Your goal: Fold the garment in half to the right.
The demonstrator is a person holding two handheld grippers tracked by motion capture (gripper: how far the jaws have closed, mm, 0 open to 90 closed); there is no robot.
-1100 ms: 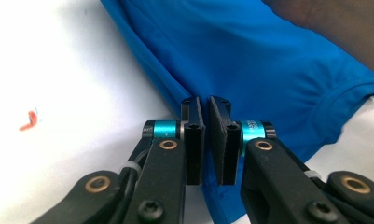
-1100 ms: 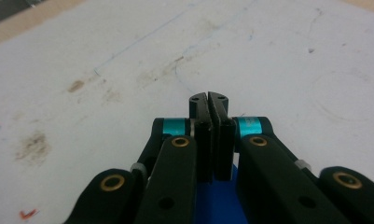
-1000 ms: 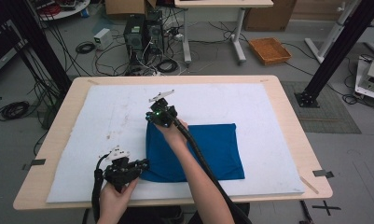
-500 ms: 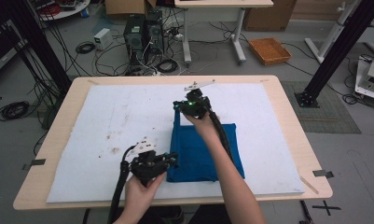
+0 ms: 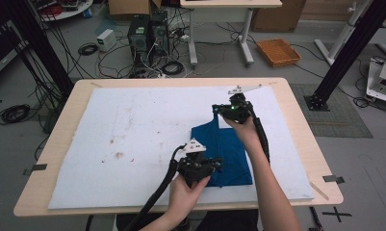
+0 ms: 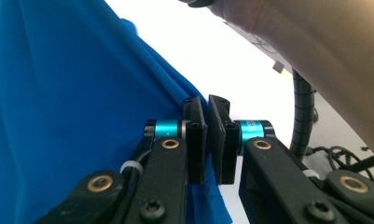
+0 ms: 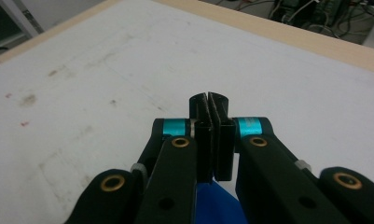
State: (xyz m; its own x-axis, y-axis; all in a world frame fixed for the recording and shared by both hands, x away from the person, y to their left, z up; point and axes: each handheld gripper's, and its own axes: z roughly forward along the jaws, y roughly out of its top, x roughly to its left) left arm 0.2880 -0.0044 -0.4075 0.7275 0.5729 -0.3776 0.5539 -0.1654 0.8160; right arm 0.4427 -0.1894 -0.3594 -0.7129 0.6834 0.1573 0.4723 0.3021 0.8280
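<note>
1. Now further right than a second ago: left tool at the near edge of the tabletop, jaws pressed together and pinching the near corner of the blue cloth; in the left gripper view, cloth bunched against the pads and drawn up in folds.
2. Cloth itself changed most: earlier spread wide and flat across the white mat, now much narrower, left half carried over onto the right half. Lies right of centre on the mat, between the two hands.
3. Right tool also shifted right and toward the far side, jaws shut tight on the far corner of the cloth; in the right gripper view, pads closed with a strip of blue showing just below them.
4. Both held corners lifted slightly off the mat, fabric between them hanging taut along one edge.
5. Meaning for the work: fold in half looks nearly complete. Likely remaining: lower both corners onto the opposite edge, line up, release. Risk: uneven overlap if one corner lands ahead of the other.
</note>
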